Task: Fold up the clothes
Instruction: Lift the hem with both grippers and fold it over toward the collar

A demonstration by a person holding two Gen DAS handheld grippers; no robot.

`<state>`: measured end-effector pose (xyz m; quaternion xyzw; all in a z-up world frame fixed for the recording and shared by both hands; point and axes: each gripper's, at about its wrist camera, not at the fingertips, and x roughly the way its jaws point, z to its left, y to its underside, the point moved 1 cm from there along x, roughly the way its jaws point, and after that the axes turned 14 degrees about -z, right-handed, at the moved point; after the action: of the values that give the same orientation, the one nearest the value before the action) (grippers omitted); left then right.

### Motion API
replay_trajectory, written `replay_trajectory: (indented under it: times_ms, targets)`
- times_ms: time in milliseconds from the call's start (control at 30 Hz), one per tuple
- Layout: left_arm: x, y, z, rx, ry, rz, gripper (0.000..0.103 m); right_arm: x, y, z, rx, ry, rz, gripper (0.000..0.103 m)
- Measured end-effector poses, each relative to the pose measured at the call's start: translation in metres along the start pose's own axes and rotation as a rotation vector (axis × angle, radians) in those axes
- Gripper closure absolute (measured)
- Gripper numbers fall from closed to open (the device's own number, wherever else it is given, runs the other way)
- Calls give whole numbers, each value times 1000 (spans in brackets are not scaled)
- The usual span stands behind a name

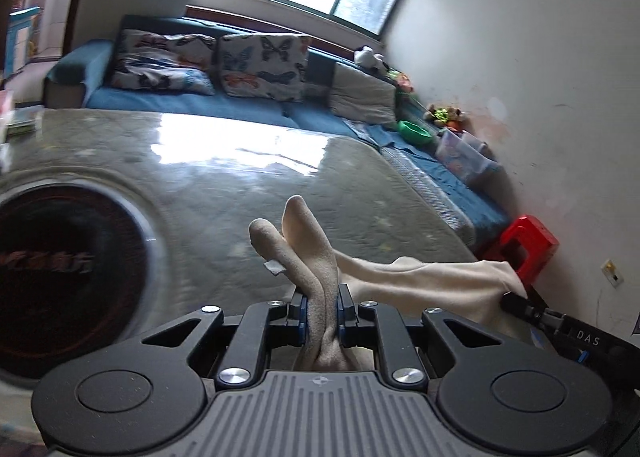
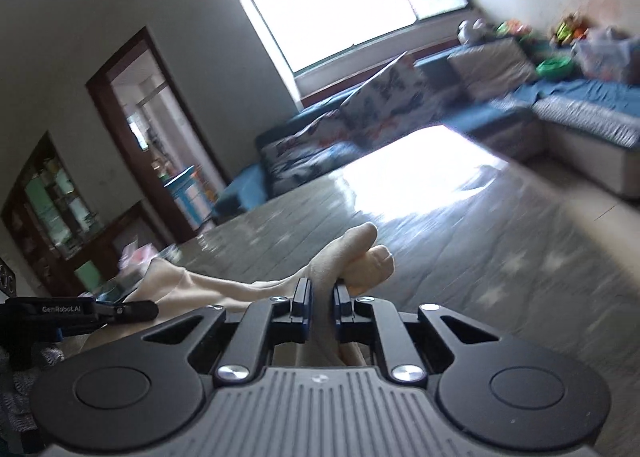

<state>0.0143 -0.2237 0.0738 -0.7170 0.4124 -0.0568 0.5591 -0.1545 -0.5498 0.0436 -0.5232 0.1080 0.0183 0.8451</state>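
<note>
A cream-coloured garment point(image 1: 420, 277) hangs stretched between my two grippers above a grey quilted table top point(image 1: 240, 177). My left gripper point(image 1: 322, 309) is shut on one bunched edge of it, and cloth folds stick up past the fingers. My right gripper point(image 2: 322, 305) is shut on the other bunched edge point(image 2: 352, 253). In the left wrist view the right gripper point(image 1: 520, 303) shows at the right, on the cloth. In the right wrist view the left gripper point(image 2: 132, 309) shows at the left, with the garment point(image 2: 224, 289) spanning between.
A blue sofa point(image 1: 192, 105) with butterfly cushions point(image 1: 264, 65) stands behind the table under a window. A red stool point(image 1: 528, 245) is at the right by the wall. A round dark inlay point(image 1: 60, 269) sits in the table at the left. Toys and a green bowl point(image 1: 414, 133) lie on the sofa.
</note>
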Motion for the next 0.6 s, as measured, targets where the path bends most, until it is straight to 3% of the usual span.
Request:
replay_trajectory:
  times_ms: [300, 467, 600]
  targets:
    - [58, 4, -47, 66, 53, 27, 88, 4, -25, -35, -84, 136, -36, 93]
    - [84, 23, -48, 103, 9, 98, 87, 20, -12, -59, -106, 219, 16, 93]
    - [89, 32, -39, 146, -44, 124, 77, 33, 4, -70, -142, 280, 79, 86]
